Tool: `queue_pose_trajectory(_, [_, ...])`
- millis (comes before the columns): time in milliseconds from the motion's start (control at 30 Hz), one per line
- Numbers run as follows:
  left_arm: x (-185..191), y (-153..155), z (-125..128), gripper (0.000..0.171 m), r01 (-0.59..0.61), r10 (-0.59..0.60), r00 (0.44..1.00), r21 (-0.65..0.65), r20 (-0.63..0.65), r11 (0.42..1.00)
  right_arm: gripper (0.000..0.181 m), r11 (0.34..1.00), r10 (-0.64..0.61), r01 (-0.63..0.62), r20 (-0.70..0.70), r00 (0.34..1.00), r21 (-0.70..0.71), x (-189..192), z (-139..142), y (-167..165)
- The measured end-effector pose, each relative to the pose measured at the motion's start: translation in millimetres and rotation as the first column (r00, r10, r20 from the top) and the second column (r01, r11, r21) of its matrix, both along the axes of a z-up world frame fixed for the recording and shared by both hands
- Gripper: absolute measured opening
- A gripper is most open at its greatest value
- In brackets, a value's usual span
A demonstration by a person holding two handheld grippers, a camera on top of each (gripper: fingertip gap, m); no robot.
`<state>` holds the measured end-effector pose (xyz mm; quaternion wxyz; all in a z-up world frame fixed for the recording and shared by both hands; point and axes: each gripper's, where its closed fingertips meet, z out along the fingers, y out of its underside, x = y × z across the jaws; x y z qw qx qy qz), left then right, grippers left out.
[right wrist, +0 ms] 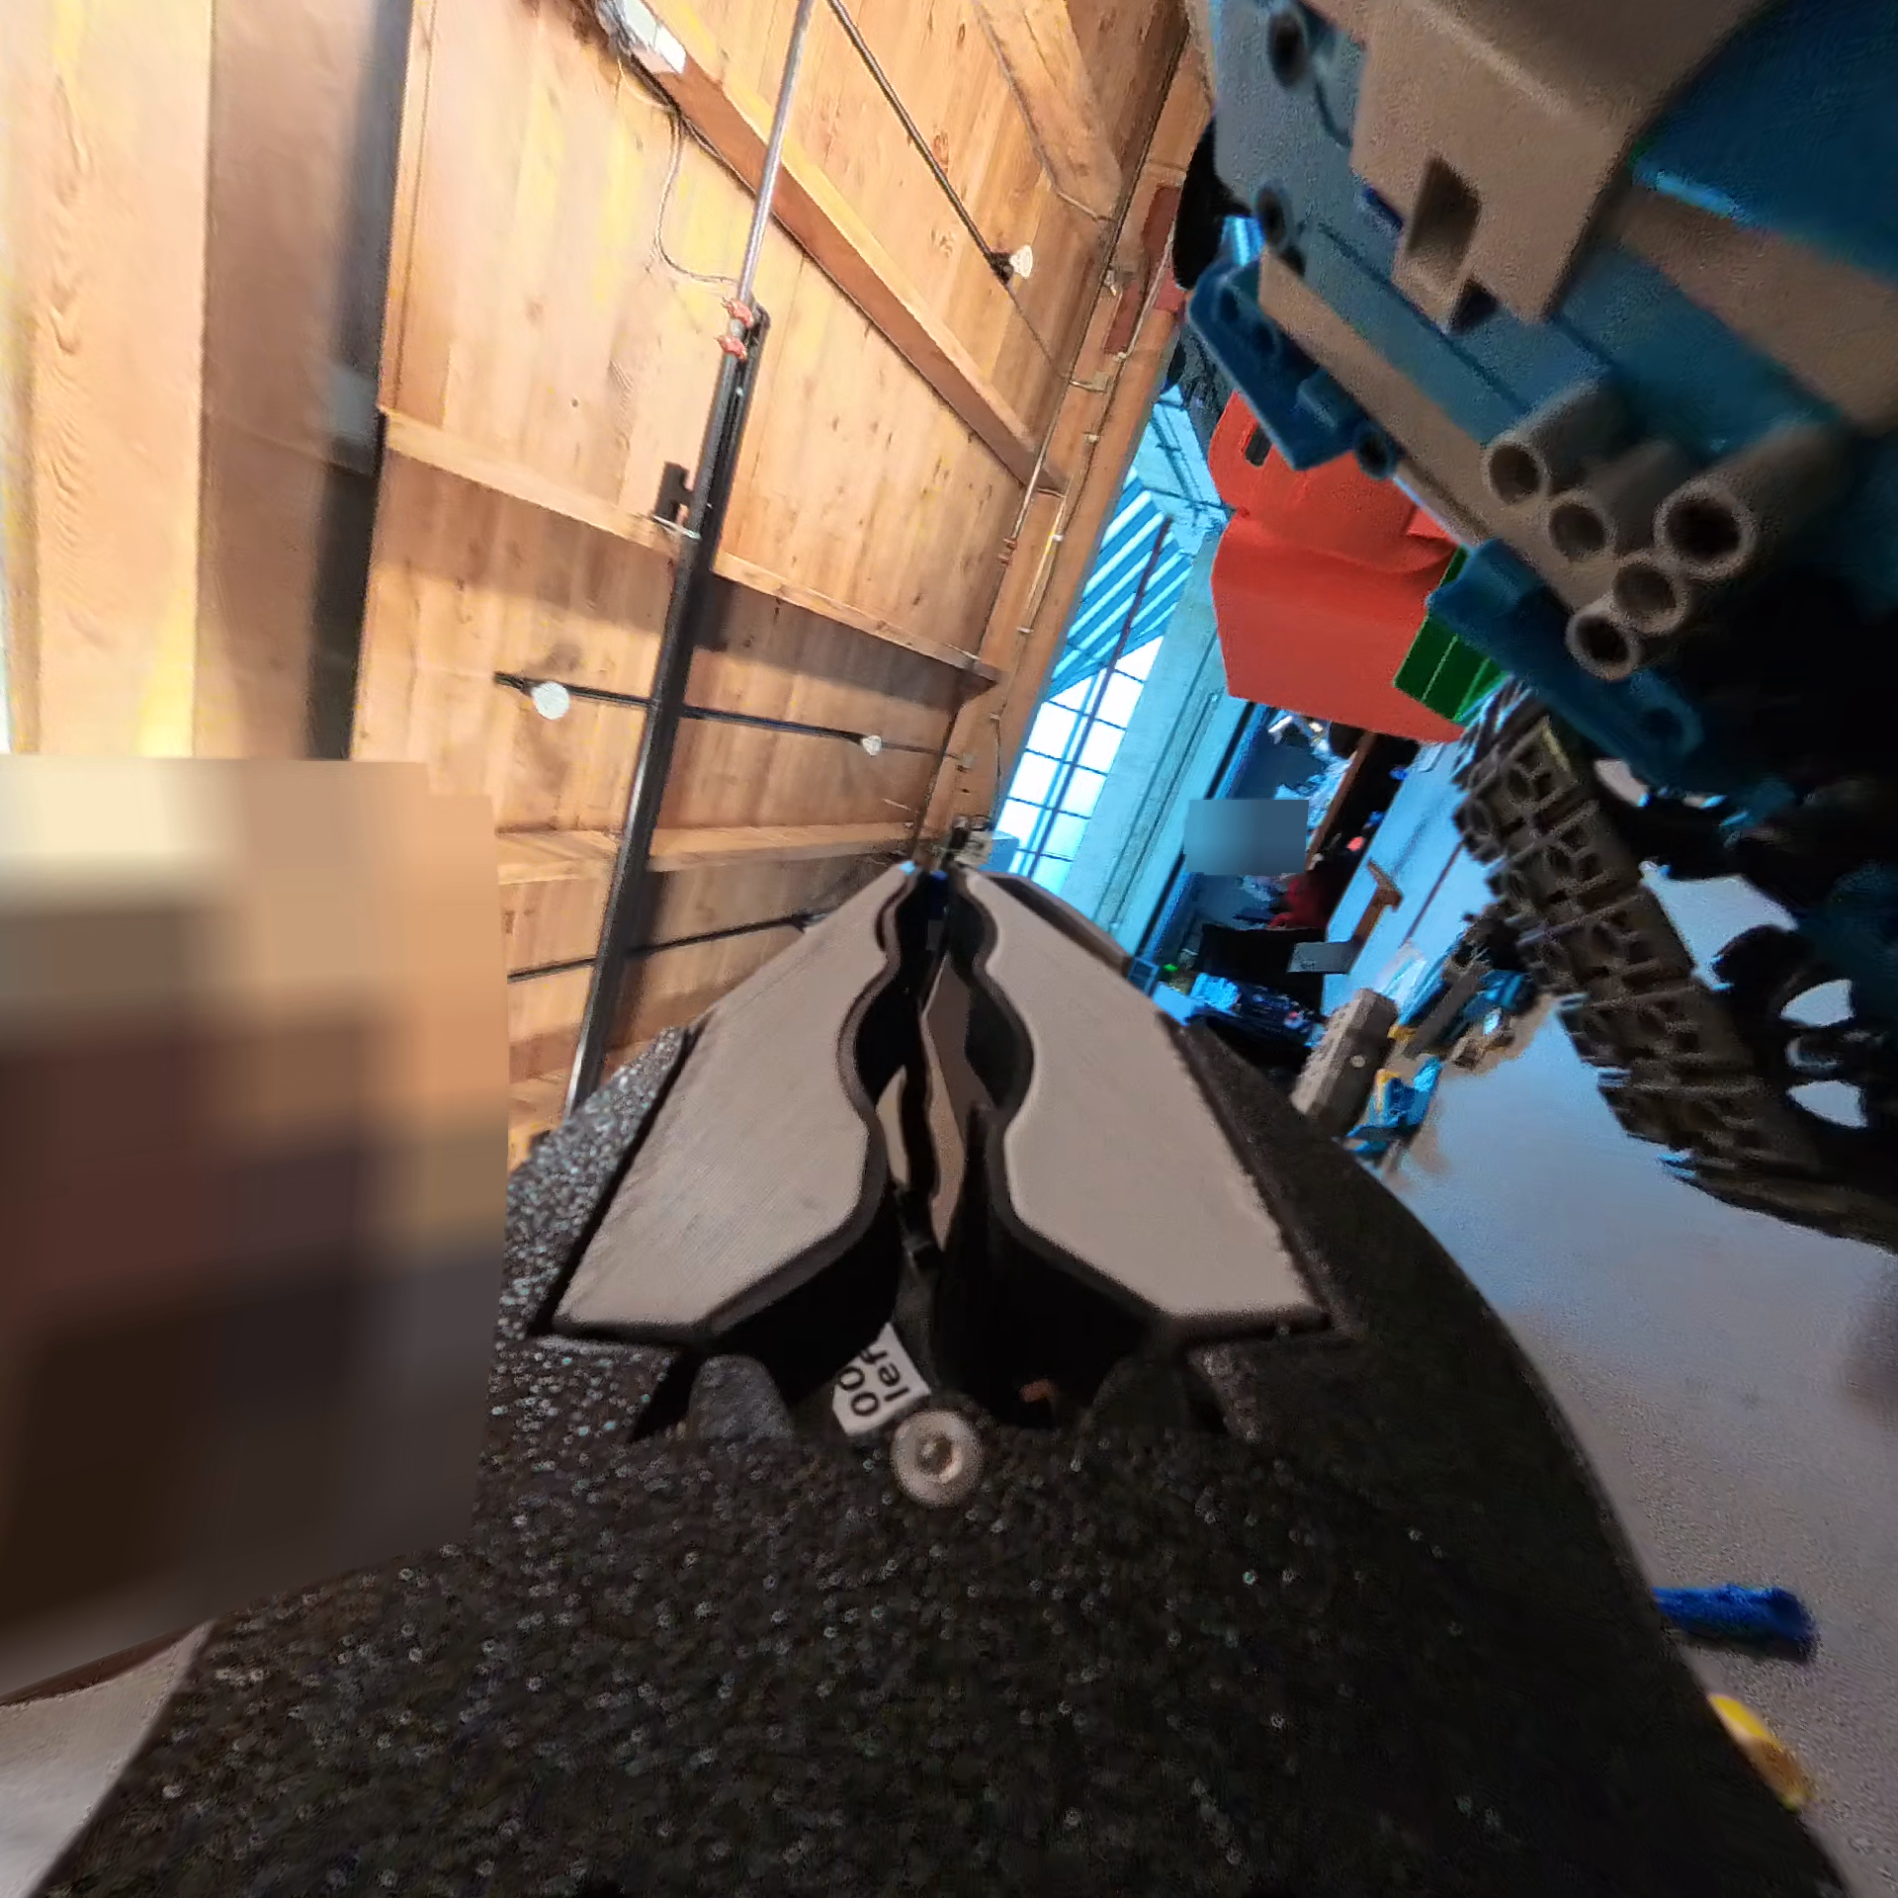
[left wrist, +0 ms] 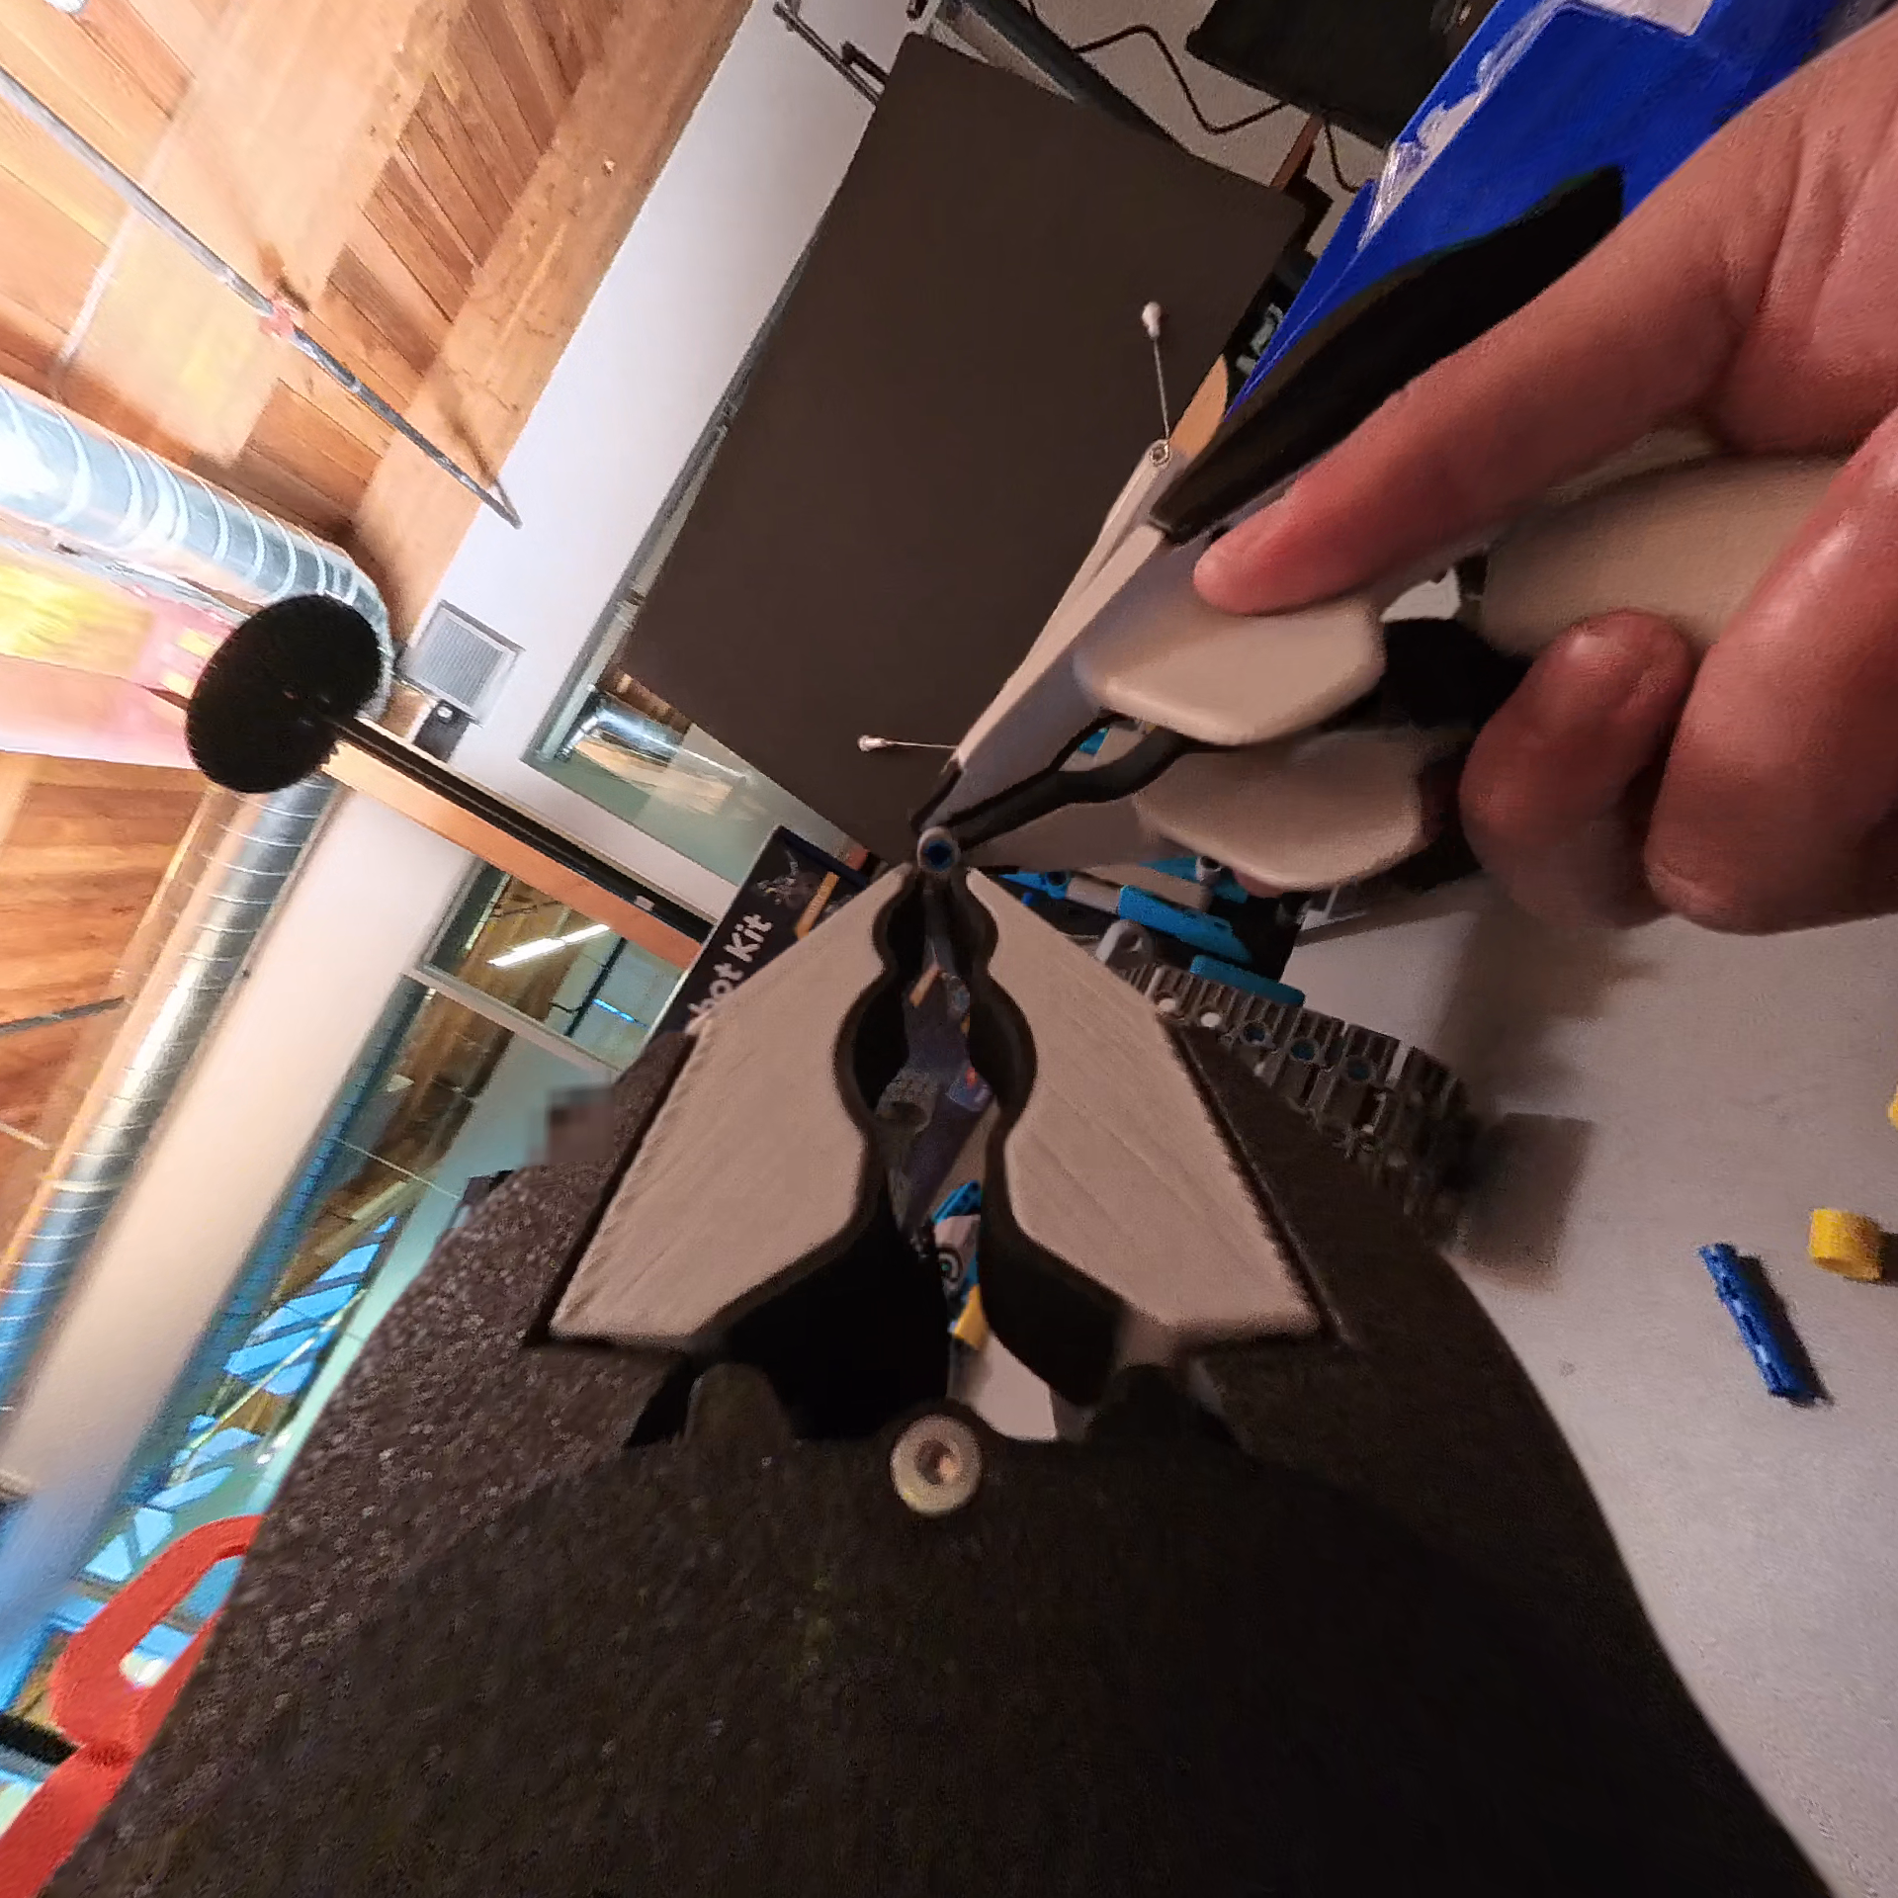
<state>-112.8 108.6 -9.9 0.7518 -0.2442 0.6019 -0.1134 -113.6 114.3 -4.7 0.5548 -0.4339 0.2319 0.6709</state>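
The left gripper (left wrist: 937,873) pinches narrow on a small blue-cored peg (left wrist: 939,850) at its fingertips, meeting the right gripper (left wrist: 940,817) tip to tip. The right gripper's fingers look nearly closed; whether they clamp anything I cannot tell. A tracked toy vehicle (left wrist: 1325,1068) sits just beyond, on the table (left wrist: 1643,1078).

My left gripper (left wrist: 937,873) pinches a small blue-cored piece (left wrist: 939,850), mostly hidden between my fingertips. The hand (left wrist: 1695,575) on my right gripper (left wrist: 940,822) runs off frame. The tracked model (right wrist: 1602,514) is blurred and cropped.
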Motion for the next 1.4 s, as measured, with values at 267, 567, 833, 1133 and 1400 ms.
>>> queue_pose_trajectory(267, [-17.7, -12.9, 22.9, 0.0, 0.0, -0.021, 0.989, 0.144, 0.145, 0.99, 0.0, 0.986, -0.166, 0.167, -0.117, 0.979, -0.002, 53.5, 9.9, -4.3])
queue_pose_trajectory(567, [-11.1, -0.2, 12.3, 0.003, 0.067, -0.061, 0.994, -0.068, 0.087, 0.995, 0.0, 0.968, -0.223, 0.25, 0.42, 0.88, -0.009, 94.0, 15.7, -36.7])
queue_pose_trajectory(833, [-17.7, -60.1, -7.8, 0.003, 0.486, -0.722, 0.685, -0.802, 0.102, 0.347, 0.024, 0.986, -0.163, -0.036, 0.987, -0.007, 0.162, -12.6, -12.0, -56.8])
queue_pose_trajectory(1133, [-32.9, -72.0, 8.6, 0.002, 0.451, -0.815, 0.499, -0.891, 0.295, -0.047, 0.013, 0.943, -0.313, -0.083, 0.944, 0.103, 0.322, -31.7, 8.2, -61.8])
queue_pose_trajectory(1400, [-36.3, -75.1, 10.8, 0.002, 0.46, -0.825, 0.474, -0.885, 0.309, -0.068, 0.005, 0.942, -0.28, -0.137, 0.942, 0.184, 0.306, -38.2, 9.6, -67.5])
